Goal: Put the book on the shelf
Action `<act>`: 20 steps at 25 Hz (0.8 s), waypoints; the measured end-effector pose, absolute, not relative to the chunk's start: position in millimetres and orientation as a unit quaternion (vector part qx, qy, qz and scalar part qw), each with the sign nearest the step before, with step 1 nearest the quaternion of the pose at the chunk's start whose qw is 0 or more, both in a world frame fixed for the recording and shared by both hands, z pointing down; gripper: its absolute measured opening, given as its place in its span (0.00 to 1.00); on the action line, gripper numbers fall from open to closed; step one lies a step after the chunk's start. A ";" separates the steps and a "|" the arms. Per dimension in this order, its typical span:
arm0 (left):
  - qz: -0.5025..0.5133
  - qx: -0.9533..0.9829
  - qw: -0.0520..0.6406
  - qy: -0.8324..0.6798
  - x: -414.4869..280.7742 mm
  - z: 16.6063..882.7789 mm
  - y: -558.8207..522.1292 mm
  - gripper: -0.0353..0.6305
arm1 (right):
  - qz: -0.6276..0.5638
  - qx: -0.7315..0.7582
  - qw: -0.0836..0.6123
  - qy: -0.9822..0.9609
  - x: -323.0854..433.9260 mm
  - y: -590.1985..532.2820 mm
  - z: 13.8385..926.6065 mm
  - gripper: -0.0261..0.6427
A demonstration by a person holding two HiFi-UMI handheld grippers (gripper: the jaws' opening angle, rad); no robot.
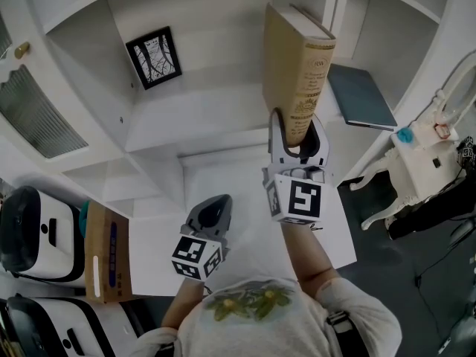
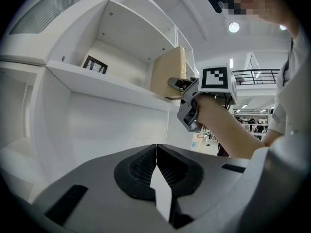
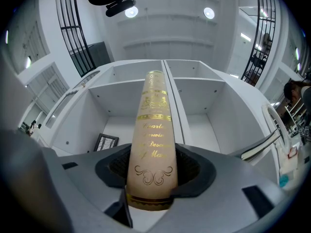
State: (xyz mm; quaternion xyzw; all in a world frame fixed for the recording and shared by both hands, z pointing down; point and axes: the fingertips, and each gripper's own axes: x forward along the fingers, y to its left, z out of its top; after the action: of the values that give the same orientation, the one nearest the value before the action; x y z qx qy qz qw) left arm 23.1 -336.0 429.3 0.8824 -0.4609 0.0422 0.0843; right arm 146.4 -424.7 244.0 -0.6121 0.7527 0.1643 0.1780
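- The right tool (image 1: 297, 138) grips the lower end of the tan book (image 1: 299, 58) and holds it upright in front of the white shelf (image 1: 186, 117).
- The left tool (image 1: 213, 213) hangs lower, its jaws pressed together on nothing.
- A framed picture (image 1: 154, 56) stands in the shelf's left compartment.
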 end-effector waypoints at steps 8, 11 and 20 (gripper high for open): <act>0.041 0.883 0.083 -0.460 24.7 428.3 -335.1 0.10 | 0.161 -0.617 0.169 0.752 145.2 -432.1 243.8 0.37; 0.042 0.883 0.084 -0.460 25.4 428.3 -334.9 0.10 | 0.162 -0.615 0.164 0.754 144.3 -435.1 243.9 0.37; 0.044 0.883 0.082 -0.460 25.9 427.6 -333.3 0.10 | 0.148 -0.593 0.174 0.772 146.2 -422.6 238.9 0.38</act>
State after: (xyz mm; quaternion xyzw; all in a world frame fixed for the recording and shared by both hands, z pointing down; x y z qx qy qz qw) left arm 25.9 -333.3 427.6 0.8828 -0.4605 0.0440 0.0815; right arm 146.2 -422.6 238.9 -0.5926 0.7723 0.1482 0.1744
